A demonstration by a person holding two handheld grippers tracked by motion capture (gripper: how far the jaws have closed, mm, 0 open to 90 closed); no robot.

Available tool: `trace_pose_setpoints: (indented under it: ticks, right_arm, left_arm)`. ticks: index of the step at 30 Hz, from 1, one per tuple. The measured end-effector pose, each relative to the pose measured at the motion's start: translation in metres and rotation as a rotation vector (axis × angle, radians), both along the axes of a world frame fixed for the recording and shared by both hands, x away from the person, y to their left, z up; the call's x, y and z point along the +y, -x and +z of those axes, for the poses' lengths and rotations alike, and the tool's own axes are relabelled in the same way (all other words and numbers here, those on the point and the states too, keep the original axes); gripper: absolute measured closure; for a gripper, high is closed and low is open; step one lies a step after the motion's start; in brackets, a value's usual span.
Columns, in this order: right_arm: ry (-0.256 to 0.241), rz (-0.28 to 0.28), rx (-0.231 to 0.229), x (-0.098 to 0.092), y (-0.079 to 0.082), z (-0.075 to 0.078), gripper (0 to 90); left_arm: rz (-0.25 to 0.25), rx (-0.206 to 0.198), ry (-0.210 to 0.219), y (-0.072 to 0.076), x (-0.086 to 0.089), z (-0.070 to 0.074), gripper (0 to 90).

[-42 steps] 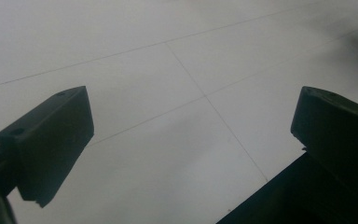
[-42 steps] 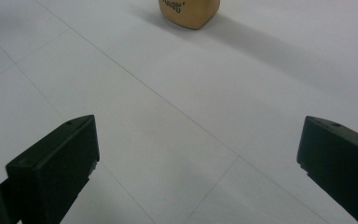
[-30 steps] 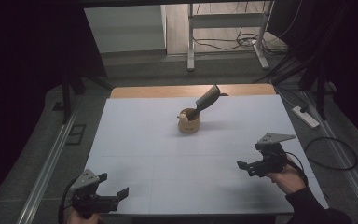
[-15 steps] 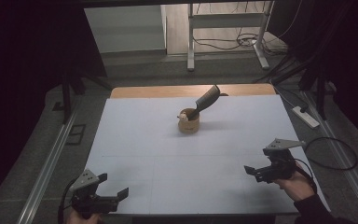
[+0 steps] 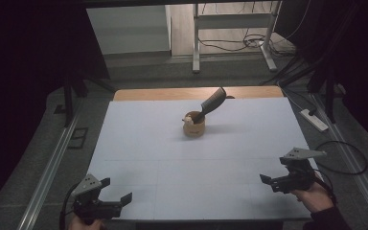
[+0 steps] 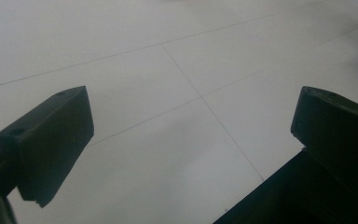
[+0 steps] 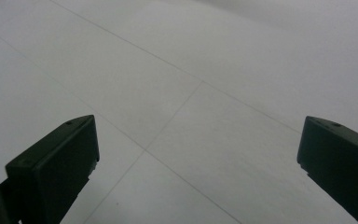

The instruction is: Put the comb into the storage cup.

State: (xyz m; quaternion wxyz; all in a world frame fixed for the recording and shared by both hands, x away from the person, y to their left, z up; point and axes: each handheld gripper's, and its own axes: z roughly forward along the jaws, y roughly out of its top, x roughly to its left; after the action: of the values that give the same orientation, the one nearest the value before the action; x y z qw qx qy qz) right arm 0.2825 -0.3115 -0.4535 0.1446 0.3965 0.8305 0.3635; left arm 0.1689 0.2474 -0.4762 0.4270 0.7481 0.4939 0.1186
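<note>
Wooden cup [image 5: 194, 125] with dark comb [image 5: 211, 102] propped inside, mid-tabletop [image 5: 139, 143]. Left gripper [image 5: 111, 191], right gripper [image 5: 267, 181]: jaws wide, nothing held, well apart from cup. Step judged: approach; a forward reach is required.

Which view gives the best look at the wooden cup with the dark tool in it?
The high view: the cup stands mid-table with the dark tool leaning out to the right. Both gripper views look down at bare white table.

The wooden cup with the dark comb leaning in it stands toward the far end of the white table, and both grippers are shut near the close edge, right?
Not quite. The left gripper and right gripper are open; each gripper view shows its jaws wide apart. The wooden cup and comb stand as you say.
</note>
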Motion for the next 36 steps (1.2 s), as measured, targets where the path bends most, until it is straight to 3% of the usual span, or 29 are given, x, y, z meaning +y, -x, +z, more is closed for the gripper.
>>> trace_pose_setpoints:
  ticks: [36]
  right_arm:
    - [0.021, -0.147, 0.002, -0.045, 0.035, -0.004, 0.0]
  left_arm:
    - [0.003, 0.0, -0.002, 0.0, 0.0, 0.0, 0.0]
